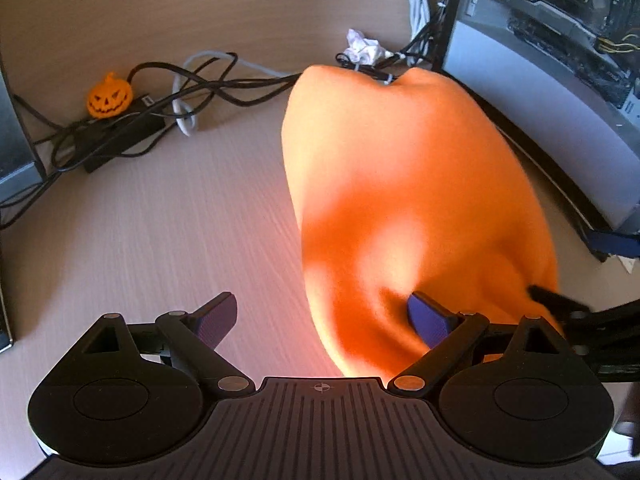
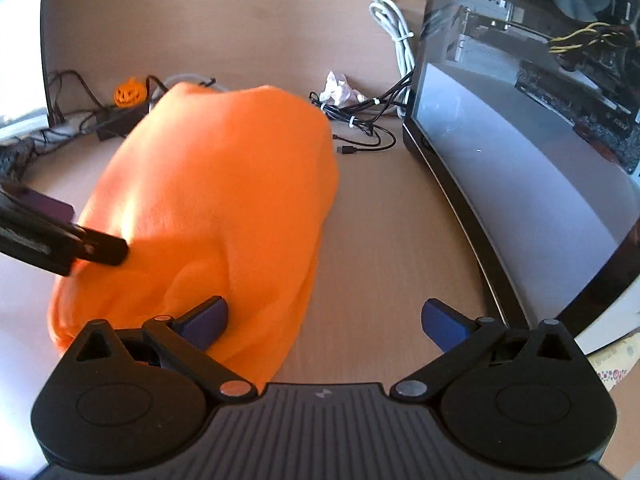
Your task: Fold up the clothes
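Nearest, the left gripper (image 1: 326, 326) stands spread wide, its right pad against the near edge of the orange garment (image 1: 400, 208) without pinching it. The right gripper (image 2: 324, 324) is likewise spread, its left pad touching the cloth, gripping nothing. The garment lies bunched on the wooden desk (image 1: 160, 220) between them, its long axis running from near to far. Beyond it sit tangled black cables (image 1: 192, 84), a pumpkin figurine (image 1: 109, 96), crumpled paper (image 1: 362, 46), and at right a computer case (image 2: 520, 140).
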Demonstrator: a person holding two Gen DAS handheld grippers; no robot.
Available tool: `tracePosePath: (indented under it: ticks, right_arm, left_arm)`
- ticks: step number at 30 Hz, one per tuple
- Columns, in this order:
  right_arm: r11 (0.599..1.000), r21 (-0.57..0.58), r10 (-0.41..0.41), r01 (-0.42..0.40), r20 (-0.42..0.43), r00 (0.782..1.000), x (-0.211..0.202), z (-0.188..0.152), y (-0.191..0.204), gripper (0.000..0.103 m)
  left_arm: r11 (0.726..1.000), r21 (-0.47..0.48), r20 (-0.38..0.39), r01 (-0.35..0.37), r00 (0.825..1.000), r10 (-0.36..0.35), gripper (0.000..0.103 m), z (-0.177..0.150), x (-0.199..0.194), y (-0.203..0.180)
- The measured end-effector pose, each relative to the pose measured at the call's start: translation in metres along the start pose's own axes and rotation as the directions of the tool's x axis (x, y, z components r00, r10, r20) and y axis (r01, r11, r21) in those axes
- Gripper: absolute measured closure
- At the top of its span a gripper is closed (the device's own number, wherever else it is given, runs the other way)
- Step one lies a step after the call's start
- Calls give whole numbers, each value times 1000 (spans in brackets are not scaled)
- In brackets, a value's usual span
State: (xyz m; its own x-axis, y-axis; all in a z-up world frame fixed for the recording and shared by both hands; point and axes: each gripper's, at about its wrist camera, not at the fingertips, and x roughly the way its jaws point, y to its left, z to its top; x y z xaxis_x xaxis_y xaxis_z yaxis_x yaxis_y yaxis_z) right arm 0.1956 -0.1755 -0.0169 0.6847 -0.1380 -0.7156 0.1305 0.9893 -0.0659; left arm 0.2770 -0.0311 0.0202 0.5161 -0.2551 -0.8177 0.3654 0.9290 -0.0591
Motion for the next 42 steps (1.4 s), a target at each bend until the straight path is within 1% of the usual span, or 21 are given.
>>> tracePosePath:
  ticks: [3, 6, 7, 9, 11, 13, 14, 16, 17, 19, 22, 24, 25, 27, 30, 31, 33, 34, 36, 39, 42]
  right_arm:
    - [1000, -13, 3, -4, -33, 999, 8, 0, -2, 0]
    - [999, -33, 24, -25, -40, 999, 4, 7, -6, 0]
    - [999, -34, 32, -33, -23, 999, -1, 12, -8, 0]
    - [999, -18, 49, -48, 38, 998, -15, 28, -14, 0]
    - [998, 12, 60, -62, 109, 992, -25, 49, -19, 0]
    - [998, 26, 57, -62, 168, 984, -26, 71, -19, 0]
    - [998, 25, 48, -54, 193, 980, -24, 82, -16, 0]
    - [1000, -7, 5, -3, 227, 974, -11, 101, -3, 0]
    - [999, -24, -20, 26, 231, 973, -1, 109, 2, 0]
    - [995, -56, -69, 82, 205, 976, 25, 121, 10, 0]
    - [980, -125, -140, 153, 106, 984, 69, 120, 18, 0]
    - [970, -168, -169, 173, 39, 985, 99, 109, 19, 0]
    - [973, -156, -166, 168, 24, 986, 105, 106, 16, 0]
    - [983, -114, -147, 147, 9, 989, 107, 107, 9, 0]
    - [986, -95, -128, 134, 63, 990, 81, 113, 9, 0]
    - [991, -80, -101, 109, 88, 991, 68, 114, 10, 0]
    - [998, -51, -21, 28, 129, 991, 45, 112, 13, 0]
    - [999, -52, 9, -2, 135, 991, 38, 108, 16, 0]
    - [996, -81, 31, -21, 117, 993, 35, 98, 24, 0]
    - [987, -159, -12, 18, 40, 999, 64, 78, 40, 0]
    - [990, -140, -10, 13, 21, 1000, 72, 74, 39, 0]
  left_arm:
    - [1000, 10, 1, 28, 1000, -28, 7, -2, -3, -3]
    - [1000, 25, -3, 6, 1000, -6, 7, -8, 1, -5]
    - [1000, 23, -3, 0, 1000, 0, 7, -9, 2, -4]
    - [1000, 17, -2, -7, 1000, 7, 7, -12, 2, -2]
    - [1000, 10, -1, -10, 1000, 10, 7, -14, 1, 0]
    - [1000, 5, 1, -12, 1000, 12, 7, -16, -2, 1]
    - [1000, 8, 2, -11, 1000, 11, 7, -17, -3, 0]
    - [1000, 22, 7, -7, 1000, 6, 7, -19, -7, -3]
    - [1000, 29, 9, -4, 1000, 4, 7, -19, -9, -4]
    - [999, 52, 9, -7, 1000, 6, 7, -22, -10, -8]
    - [997, 76, 4, -9, 1000, 9, 7, -25, -8, -13]
    - [997, 76, -1, -5, 1000, 5, 6, -26, -6, -14]
    - [997, 77, -2, -5, 1000, 5, 6, -26, -5, -15]
    - [997, 81, -3, -8, 1000, 8, 6, -26, -5, -17]
    - [997, 82, -12, -9, 1000, 10, 6, -26, -4, -17]
    - [997, 82, -15, -10, 1000, 11, 6, -26, -3, -18]
    - [997, 82, -17, -9, 1000, 10, 6, -26, -3, -18]
    - [997, 82, -17, -8, 1000, 10, 6, -26, -3, -18]
    - [996, 84, -19, -6, 1000, 8, 6, -26, -3, -20]
    - [996, 94, -25, -1, 1000, 4, 6, -27, -3, -23]
    - [994, 109, -25, -4, 1000, 7, 6, -29, -4, -26]
